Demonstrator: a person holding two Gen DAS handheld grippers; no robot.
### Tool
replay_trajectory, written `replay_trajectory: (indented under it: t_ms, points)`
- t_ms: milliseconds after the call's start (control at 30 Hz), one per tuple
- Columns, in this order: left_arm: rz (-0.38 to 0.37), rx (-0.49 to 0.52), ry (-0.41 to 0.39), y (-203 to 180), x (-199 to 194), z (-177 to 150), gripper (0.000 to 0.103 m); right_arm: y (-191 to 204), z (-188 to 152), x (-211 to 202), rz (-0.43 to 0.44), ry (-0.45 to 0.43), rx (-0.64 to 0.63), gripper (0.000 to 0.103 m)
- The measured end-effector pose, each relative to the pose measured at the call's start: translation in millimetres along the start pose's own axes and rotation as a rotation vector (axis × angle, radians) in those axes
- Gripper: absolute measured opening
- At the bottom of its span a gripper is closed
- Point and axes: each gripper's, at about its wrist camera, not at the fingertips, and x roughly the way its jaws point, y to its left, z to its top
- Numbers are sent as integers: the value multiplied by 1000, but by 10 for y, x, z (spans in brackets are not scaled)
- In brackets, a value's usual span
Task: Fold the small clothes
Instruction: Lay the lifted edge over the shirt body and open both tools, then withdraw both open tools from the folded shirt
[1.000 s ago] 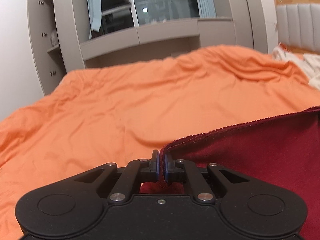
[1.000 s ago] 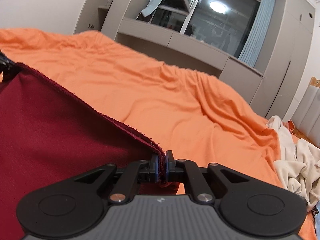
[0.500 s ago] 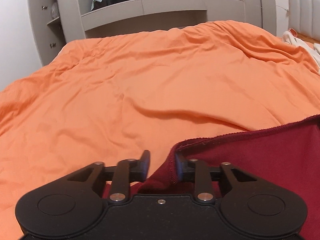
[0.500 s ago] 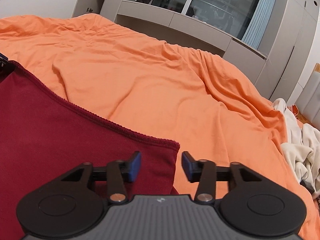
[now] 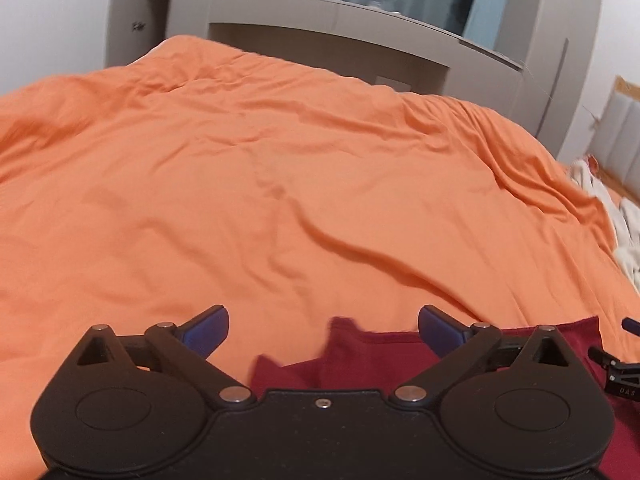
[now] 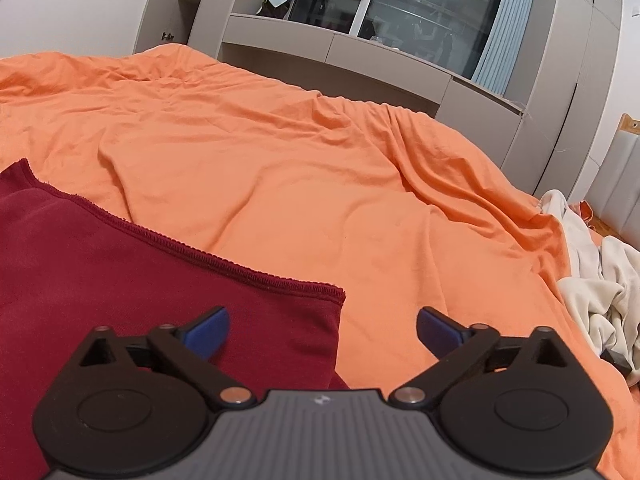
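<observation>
A dark red garment (image 6: 132, 272) lies flat on the orange bedspread (image 6: 320, 168), its hemmed edge running from far left to a corner near the middle. My right gripper (image 6: 322, 330) is wide open and empty just above that corner. In the left wrist view the garment (image 5: 372, 360) shows low in the frame, a little rumpled. My left gripper (image 5: 323, 330) is wide open and empty above it. Part of the other gripper (image 5: 616, 372) shows at the right edge there.
A heap of cream clothes (image 6: 592, 280) lies at the right edge of the bed. Grey cabinets and a window (image 6: 400, 12) stand beyond the far edge. A padded headboard (image 6: 624, 184) is at the far right.
Both grippers were shut on the garment's top corners and held it up. They opened and let it drop flat on the bed, then opened wider and drew back.
</observation>
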Motion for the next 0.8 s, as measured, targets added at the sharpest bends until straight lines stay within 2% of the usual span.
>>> replay_trajectory:
  t_ms: [100,167,333,600,800]
  points:
    - [-6,-53,26,285,-44,-72,102,-27,-1,-20,0,0,12,103]
    - [-36,-113,54,484,-35,-139,102,-50,-5,-45,-6,-1,27,103]
    - [-189,-265,130,785,51,-317,102,-133,23,-223,-18,-30,71,103]
    - [-412,-194,212,556,-18,-451,102,-299,97,-705,-22,-131,147,103]
    - [-481,-198,224,519,-268,-543,102,-279,54,-1024,3,-169,200,103]
